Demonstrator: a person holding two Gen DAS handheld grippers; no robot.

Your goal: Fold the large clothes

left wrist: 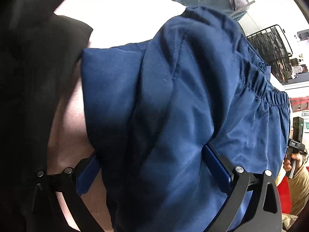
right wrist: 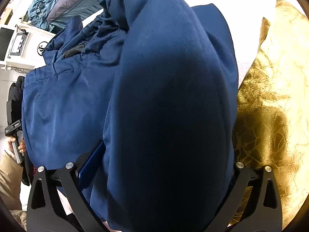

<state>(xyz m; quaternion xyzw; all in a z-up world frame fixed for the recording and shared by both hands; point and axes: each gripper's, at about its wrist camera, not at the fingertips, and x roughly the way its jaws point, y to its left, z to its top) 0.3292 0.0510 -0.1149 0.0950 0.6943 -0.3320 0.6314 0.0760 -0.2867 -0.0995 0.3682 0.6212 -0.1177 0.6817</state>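
Note:
A navy blue garment with an elastic waistband [left wrist: 193, 100] fills the left wrist view, draped over my left gripper [left wrist: 152, 166]. Its blue pads [left wrist: 218, 166] stand wide apart with cloth between and over them; I cannot tell whether they clamp it. In the right wrist view the same navy garment [right wrist: 164, 106] covers my right gripper [right wrist: 160, 170]; only the left blue pad [right wrist: 90, 164] shows, the right one is hidden by cloth. The garment hangs above a white bed [left wrist: 119, 19].
A black cloth [left wrist: 38, 48] lies at the left in the left wrist view. A gold patterned cushion [right wrist: 274, 96] lies right of the garment. Grey and teal bedding [right wrist: 61, 5] is piled at the back. A black wire basket [left wrist: 270, 48] stands beyond the bed.

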